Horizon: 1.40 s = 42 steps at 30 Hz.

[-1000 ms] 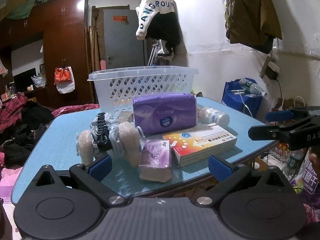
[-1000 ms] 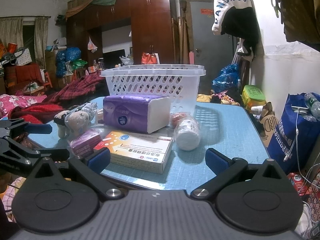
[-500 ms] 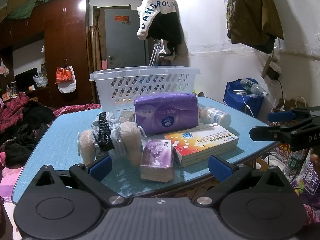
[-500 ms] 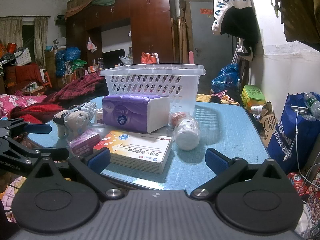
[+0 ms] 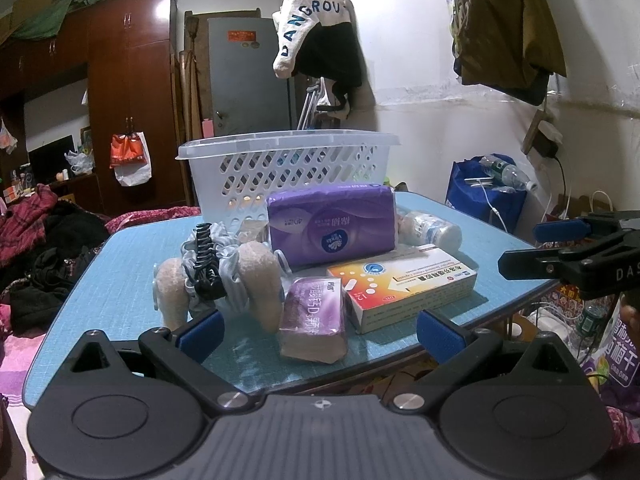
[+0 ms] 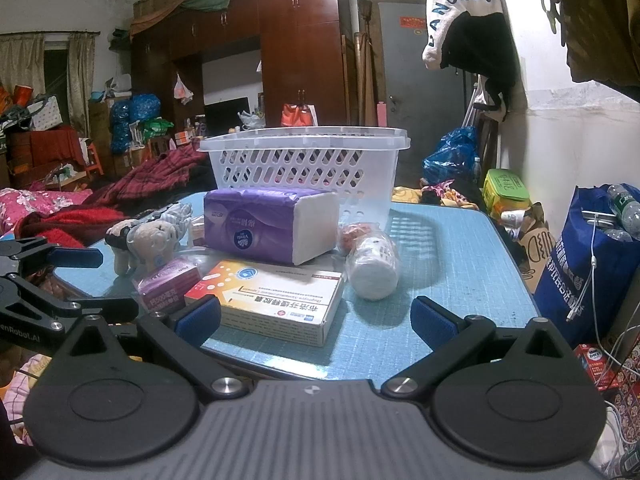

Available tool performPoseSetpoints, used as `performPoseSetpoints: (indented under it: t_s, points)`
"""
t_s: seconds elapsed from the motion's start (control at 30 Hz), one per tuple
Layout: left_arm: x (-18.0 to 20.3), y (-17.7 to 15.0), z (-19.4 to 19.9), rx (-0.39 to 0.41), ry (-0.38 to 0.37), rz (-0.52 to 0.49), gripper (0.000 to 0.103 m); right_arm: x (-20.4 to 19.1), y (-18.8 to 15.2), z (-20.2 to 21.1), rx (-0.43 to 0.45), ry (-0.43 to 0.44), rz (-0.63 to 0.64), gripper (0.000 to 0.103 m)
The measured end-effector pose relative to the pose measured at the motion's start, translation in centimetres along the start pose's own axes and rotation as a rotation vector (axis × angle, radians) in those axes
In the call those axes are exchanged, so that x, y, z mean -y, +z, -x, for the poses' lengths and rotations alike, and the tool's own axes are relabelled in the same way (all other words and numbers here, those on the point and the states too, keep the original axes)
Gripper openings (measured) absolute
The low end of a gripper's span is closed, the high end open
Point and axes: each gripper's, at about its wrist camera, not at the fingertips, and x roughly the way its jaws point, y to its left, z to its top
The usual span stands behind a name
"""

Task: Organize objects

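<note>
A white slotted basket (image 5: 288, 168) (image 6: 308, 172) stands at the back of the blue table (image 5: 120, 264) (image 6: 460, 256). In front of it lie a purple tissue pack (image 5: 332, 224) (image 6: 268, 224), a white and orange medicine box (image 5: 404, 284) (image 6: 276, 292), a small purple box (image 5: 314, 316) (image 6: 168, 280), a white bottle (image 5: 432, 230) (image 6: 374, 264), and a plush toy with a black hair claw (image 5: 216, 276) (image 6: 148, 236). My left gripper (image 5: 318, 330) is open and empty at the table's near edge, before the small purple box. My right gripper (image 6: 316, 316) is open and empty, before the medicine box.
A blue bag (image 6: 592, 256) with bottles stands right of the table by the white wall. Clothes hang on the wall (image 5: 316, 32). Piled clothes and bedding (image 6: 56, 216) lie to the left. A dark wooden wardrobe (image 6: 280, 60) stands behind.
Both views shift only slightly; the left gripper has edged a little nearer the table. Nothing on the table has moved and both grippers stay open.
</note>
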Motion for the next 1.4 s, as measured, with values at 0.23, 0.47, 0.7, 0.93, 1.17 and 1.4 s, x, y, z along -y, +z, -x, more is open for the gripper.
performPoseSetpoints:
  t_s: [0.23, 0.47, 0.7, 0.93, 1.17, 1.4]
  points:
    - [0.0, 0.0, 0.0, 0.000, 0.000, -0.001, 0.103, 0.0, 0.0, 0.0, 0.000, 0.000, 0.000, 0.103]
    - [-0.1, 0.0, -0.1, 0.003, 0.006, 0.012, 0.103, -0.2, -0.3, 0.2, 0.075, -0.056, 0.022, 0.103]
    - [-1.6, 0.2, 1.2, 0.130, 0.055, 0.073, 0.103, 0.5, -0.7, 0.6, 0.235, -0.024, 0.061, 0.103]
    - [-4.1, 1.5, 1.7, 0.251, 0.079, 0.126, 0.103, 1.9, 0.2, -0.8, 0.202, 0.083, -0.037, 0.103]
    - [-9.4, 1.2, 1.6, 0.225, 0.144, 0.172, 0.103, -4.3, 1.1, -3.7, 0.229, 0.208, 0.107, 0.103]
    - [-12.0, -0.8, 2.3, 0.219, 0.123, 0.141, 0.103, -8.5, 0.8, -7.7, 0.141, 0.320, 0.177, 0.099]
